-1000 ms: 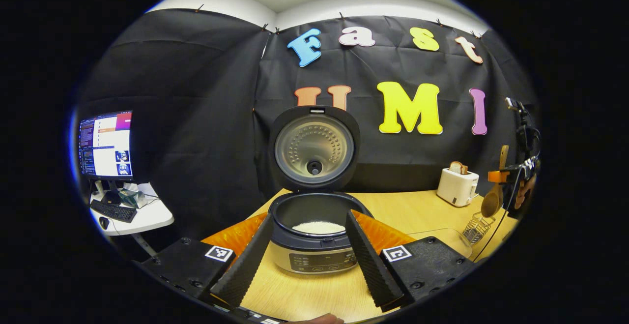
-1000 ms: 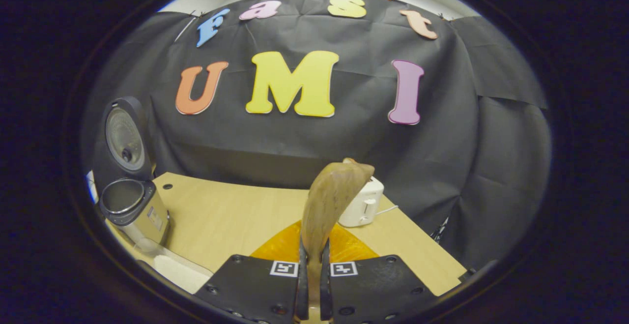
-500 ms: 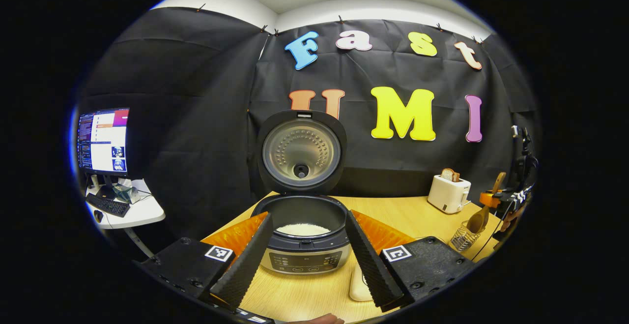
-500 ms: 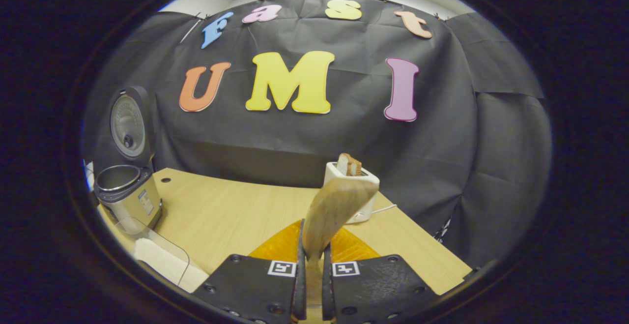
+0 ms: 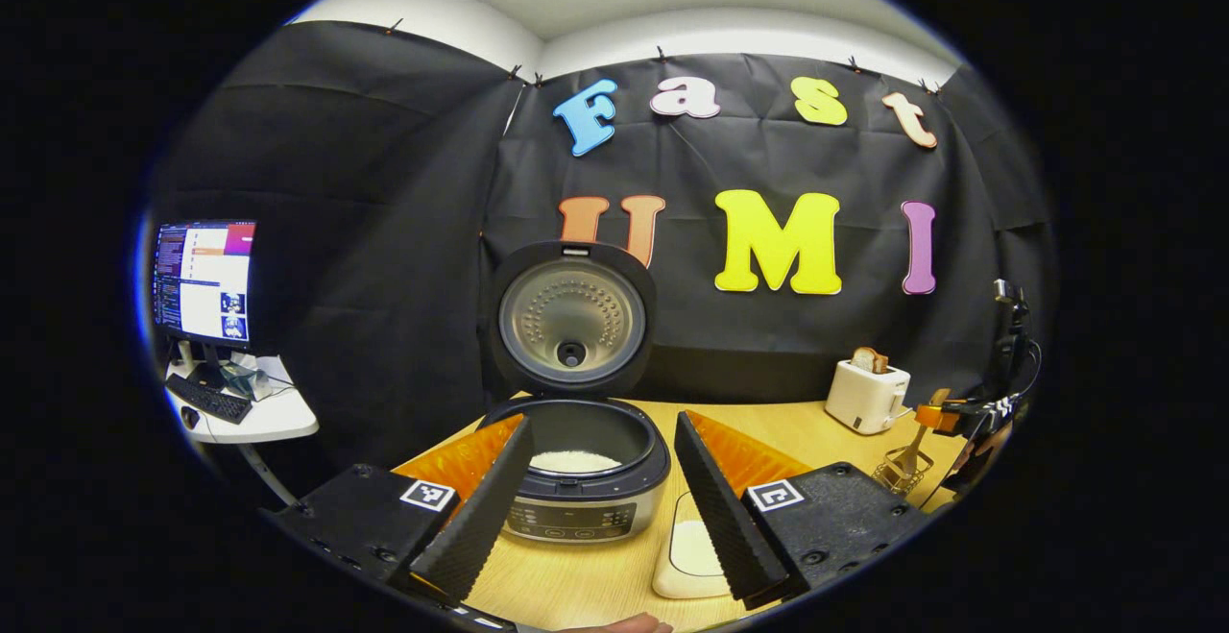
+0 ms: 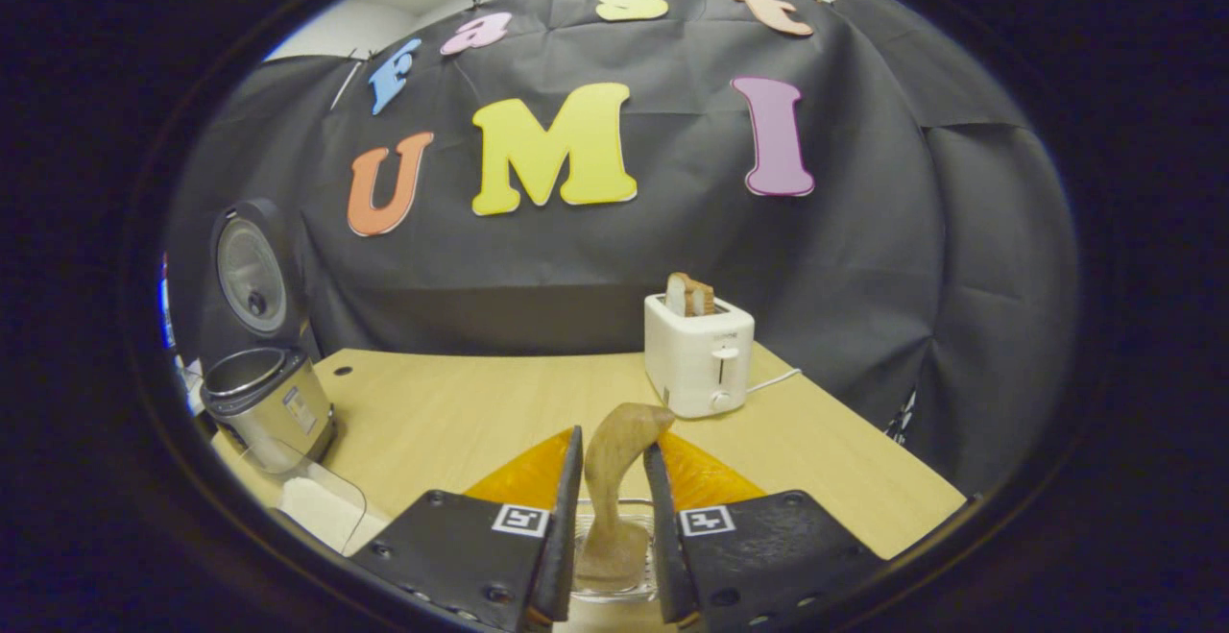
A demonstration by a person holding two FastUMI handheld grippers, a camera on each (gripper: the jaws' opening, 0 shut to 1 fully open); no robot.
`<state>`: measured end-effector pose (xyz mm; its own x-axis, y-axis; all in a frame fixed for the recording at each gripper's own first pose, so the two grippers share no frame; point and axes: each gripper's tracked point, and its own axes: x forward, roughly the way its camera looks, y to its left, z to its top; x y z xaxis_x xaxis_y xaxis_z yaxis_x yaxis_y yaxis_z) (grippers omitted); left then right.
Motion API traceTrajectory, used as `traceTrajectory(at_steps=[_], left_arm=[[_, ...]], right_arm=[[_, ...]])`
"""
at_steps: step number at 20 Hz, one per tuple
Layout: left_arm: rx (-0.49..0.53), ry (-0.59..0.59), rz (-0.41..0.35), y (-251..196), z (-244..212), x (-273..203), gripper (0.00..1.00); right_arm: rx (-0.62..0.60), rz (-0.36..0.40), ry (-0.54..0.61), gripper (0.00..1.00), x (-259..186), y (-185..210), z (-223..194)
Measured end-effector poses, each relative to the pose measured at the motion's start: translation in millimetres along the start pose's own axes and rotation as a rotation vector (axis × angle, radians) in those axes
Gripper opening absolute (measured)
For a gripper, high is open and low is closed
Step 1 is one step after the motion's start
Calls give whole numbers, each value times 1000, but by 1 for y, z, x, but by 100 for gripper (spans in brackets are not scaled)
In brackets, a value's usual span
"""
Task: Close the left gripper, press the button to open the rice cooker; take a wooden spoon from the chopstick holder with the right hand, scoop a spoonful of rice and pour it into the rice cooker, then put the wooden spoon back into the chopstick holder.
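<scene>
Since a moment ago your right hand-held gripper [image 6: 612, 537] has parted its fingers and the wooden spoon [image 6: 614, 489] now stands loose between them in the holder [image 6: 614, 587], handle down, bowl up. Your left hand-held gripper [image 5: 600, 503] hangs open before the open rice cooker [image 5: 576, 465] on the pale wooden surface [image 6: 461, 412], near the toaster [image 6: 698, 354].

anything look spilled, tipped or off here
Nothing stands out. The rice cooker stands upright with its lid up and rice inside, the wooden spoon leans in the chopstick holder between the right tongs, and the table shows no spilled grains.
</scene>
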<state>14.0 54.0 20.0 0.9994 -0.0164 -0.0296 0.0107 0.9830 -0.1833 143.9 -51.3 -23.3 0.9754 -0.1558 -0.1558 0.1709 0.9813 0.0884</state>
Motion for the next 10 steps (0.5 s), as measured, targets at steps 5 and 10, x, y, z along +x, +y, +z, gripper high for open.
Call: traceTrajectory(at_steps=[5,10], left_arm=[[25,-10,-11,-8,3,0,94],[57,-7,-8,-8,10,6,95]], right_arm=[[14,-11,-21,64,-6,-19,0],[61,9,-2,83,-19,-30,-13]])
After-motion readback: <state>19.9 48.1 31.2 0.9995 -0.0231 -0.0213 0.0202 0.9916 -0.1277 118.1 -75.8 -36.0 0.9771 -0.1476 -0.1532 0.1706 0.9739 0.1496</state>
